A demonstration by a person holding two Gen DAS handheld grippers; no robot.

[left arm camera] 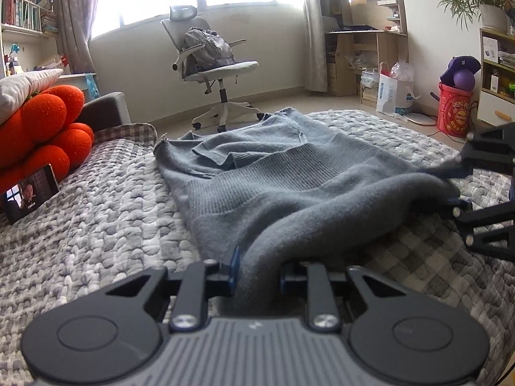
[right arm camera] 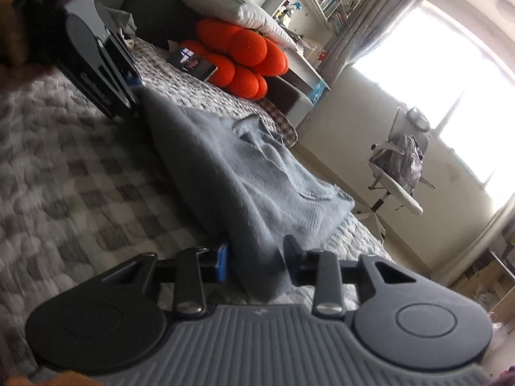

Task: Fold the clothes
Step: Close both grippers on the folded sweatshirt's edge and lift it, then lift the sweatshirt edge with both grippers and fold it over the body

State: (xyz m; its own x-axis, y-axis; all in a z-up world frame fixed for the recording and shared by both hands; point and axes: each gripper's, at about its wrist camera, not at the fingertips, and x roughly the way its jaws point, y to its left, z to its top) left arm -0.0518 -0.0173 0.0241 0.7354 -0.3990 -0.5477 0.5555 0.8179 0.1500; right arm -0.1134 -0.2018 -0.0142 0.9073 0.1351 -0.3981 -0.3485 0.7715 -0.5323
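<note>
A grey knitted sweater [left arm camera: 283, 173] lies spread on the quilted bed cover [left arm camera: 96, 218], its far part flat and its near edge bunched and lifted. My left gripper [left arm camera: 259, 271] is shut on a thick fold of that near edge. In the left wrist view the right gripper [left arm camera: 457, 186] comes in from the right and pinches the sweater's other near corner. The right wrist view is rolled sideways: my right gripper [right arm camera: 257, 254] is shut on a fold of the sweater [right arm camera: 244, 173], and the left gripper [right arm camera: 128, 87] holds the cloth at the upper left.
Orange round cushions [left arm camera: 42, 128] and a white pillow [left arm camera: 25, 87] sit at the bed's left, with a phone [left arm camera: 30, 197] propped against them. Beyond the bed stand an office chair [left arm camera: 215, 70] carrying a bag, a wooden desk [left arm camera: 367, 48], a red bucket [left arm camera: 454, 109] and shelves.
</note>
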